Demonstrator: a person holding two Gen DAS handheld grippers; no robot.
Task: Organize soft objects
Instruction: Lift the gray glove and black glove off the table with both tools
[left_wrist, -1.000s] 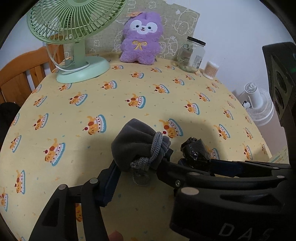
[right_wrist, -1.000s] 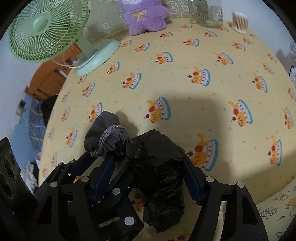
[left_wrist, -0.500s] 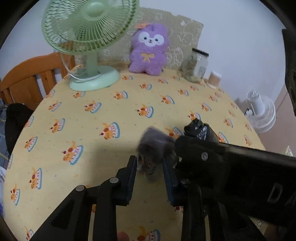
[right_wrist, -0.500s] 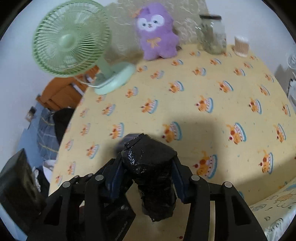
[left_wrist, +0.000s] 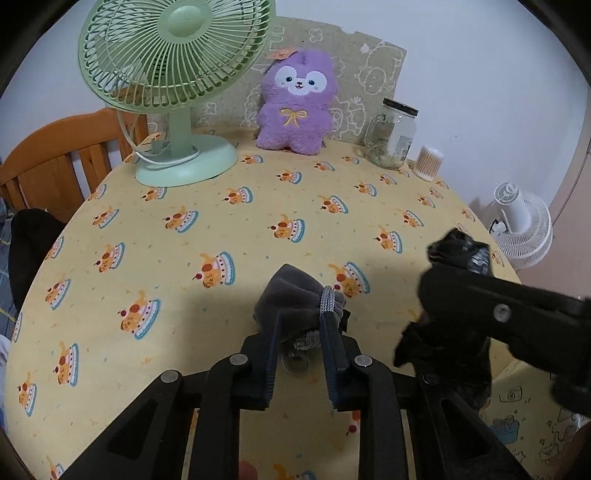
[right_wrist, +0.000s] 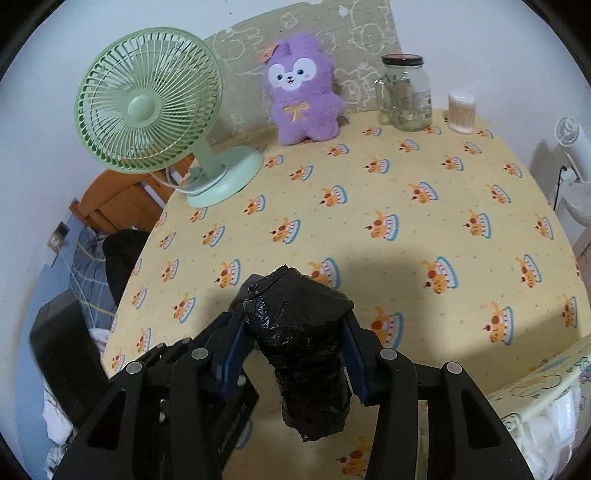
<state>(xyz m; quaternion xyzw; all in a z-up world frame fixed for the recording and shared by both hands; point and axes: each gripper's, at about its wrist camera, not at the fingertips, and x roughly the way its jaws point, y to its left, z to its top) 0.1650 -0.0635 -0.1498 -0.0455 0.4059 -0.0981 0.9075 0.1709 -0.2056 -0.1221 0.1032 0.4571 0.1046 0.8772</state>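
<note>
A small grey drawstring pouch (left_wrist: 291, 299) is pinched by its gathered neck between the fingers of my left gripper (left_wrist: 301, 325), which is shut on it just above the yellow tablecloth (left_wrist: 229, 221). My right gripper (right_wrist: 295, 332) is shut on a crumpled black plastic bundle (right_wrist: 303, 339) and holds it lifted off the table; in the left wrist view that bundle (left_wrist: 458, 254) and the right gripper's arm show at the right. A purple plush toy (left_wrist: 295, 107) sits upright at the table's far edge, also seen as the purple plush (right_wrist: 301, 88) in the right wrist view.
A green desk fan (left_wrist: 173, 85) stands at the back left. A glass jar (left_wrist: 391, 136) and a cup of cotton swabs (left_wrist: 428, 162) stand at the back right. A wooden chair (left_wrist: 55, 147) is left of the table, a white floor fan (left_wrist: 521, 225) to the right.
My left gripper has closed on the grey pouch's neck. My right gripper has closed on the black bundle and risen with it off the table.
</note>
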